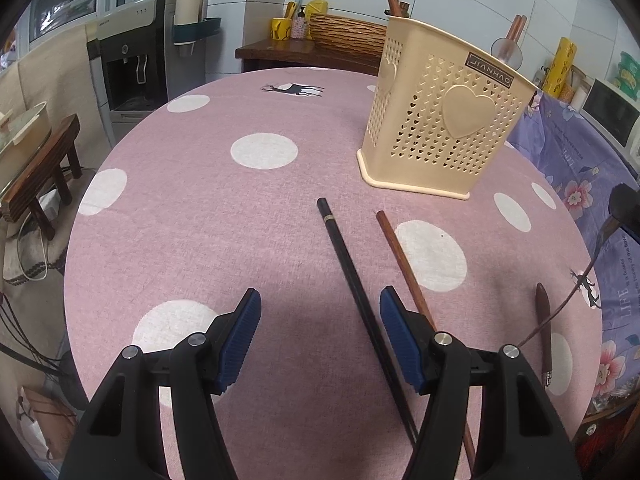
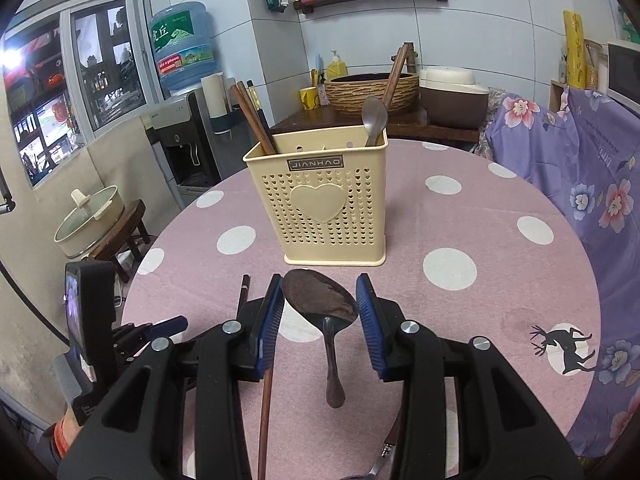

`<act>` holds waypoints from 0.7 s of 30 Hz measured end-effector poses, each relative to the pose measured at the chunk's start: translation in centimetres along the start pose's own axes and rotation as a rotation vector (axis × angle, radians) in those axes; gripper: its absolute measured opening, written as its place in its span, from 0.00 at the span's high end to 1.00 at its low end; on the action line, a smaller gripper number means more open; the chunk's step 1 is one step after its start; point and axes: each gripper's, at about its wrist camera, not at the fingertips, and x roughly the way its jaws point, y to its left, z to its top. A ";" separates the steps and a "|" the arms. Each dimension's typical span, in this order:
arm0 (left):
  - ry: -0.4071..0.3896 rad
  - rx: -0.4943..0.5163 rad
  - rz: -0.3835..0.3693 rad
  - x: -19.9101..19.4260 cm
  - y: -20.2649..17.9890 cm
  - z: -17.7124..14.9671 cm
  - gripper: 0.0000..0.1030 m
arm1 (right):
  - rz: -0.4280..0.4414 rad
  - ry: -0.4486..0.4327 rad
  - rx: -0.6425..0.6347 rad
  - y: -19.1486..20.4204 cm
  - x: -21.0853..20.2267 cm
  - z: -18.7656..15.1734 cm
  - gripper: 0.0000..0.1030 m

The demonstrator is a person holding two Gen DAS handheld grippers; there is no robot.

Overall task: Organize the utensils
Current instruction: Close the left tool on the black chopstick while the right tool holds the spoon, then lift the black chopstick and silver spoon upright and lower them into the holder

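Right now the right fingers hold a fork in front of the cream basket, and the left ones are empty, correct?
Not quite: the right fingers grip a dark spoon, not a fork, as the right wrist view shows. It is before the cream basket, and the left fingers are empty.

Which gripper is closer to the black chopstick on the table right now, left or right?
Left. The left gripper hangs open right over the black chopstick, which runs just inside its right-hand pad. The right gripper holds a spoon off to the side.
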 end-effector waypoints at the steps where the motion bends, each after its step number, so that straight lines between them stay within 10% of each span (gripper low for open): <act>1: 0.000 0.009 0.005 0.2 -0.3 0.3 0.43 | -0.001 -0.002 0.001 0.0 -0.1 0.0 0.63; 21: 0.051 0.027 0.116 5.3 -2.3 3.5 0.90 | -0.005 -0.014 0.000 0.1 -0.2 -0.3 0.63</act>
